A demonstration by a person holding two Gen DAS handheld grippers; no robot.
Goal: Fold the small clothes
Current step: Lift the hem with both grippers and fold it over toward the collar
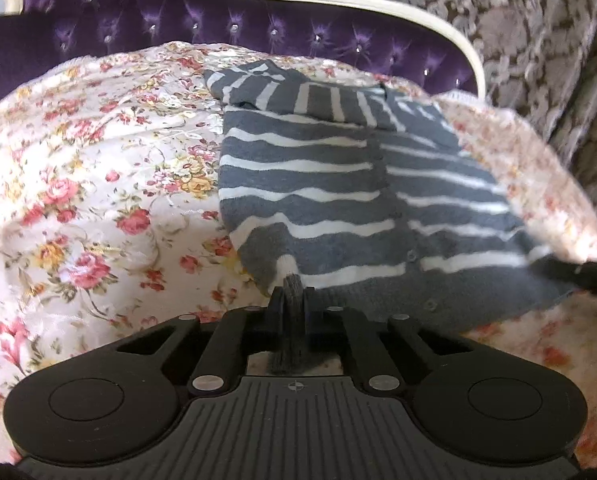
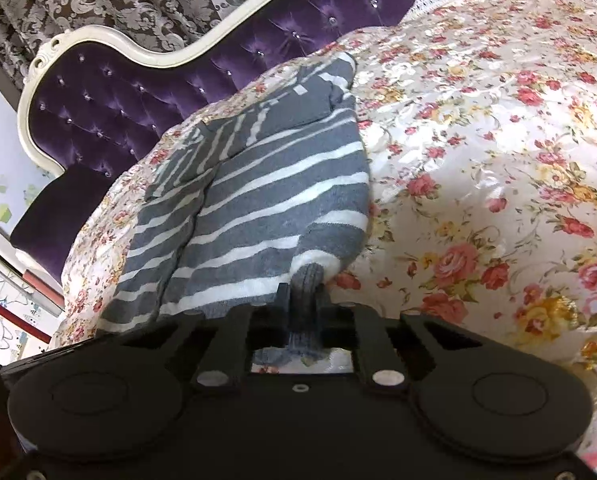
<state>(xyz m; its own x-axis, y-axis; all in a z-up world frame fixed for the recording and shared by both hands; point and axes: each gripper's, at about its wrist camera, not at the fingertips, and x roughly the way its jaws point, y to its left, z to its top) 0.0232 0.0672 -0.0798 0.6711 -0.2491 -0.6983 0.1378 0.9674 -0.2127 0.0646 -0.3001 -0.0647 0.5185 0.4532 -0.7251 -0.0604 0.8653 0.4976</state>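
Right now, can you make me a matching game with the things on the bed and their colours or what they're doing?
Things:
1. sweater
2. bedspread
3. headboard
4. left gripper

Descriptions:
A. purple with shiny buttons
B. white with pink and yellow roses
C. grey with white stripes
D. pinching the sweater's grey hem

Pairs: 1-C, 2-B, 3-A, 4-D

The striped sweater (image 1: 306,184) is matt fuzzy knit; the floral bedspread (image 1: 98,184) glossy satin; the headboard (image 1: 178,28) sheeny tufted velvet.
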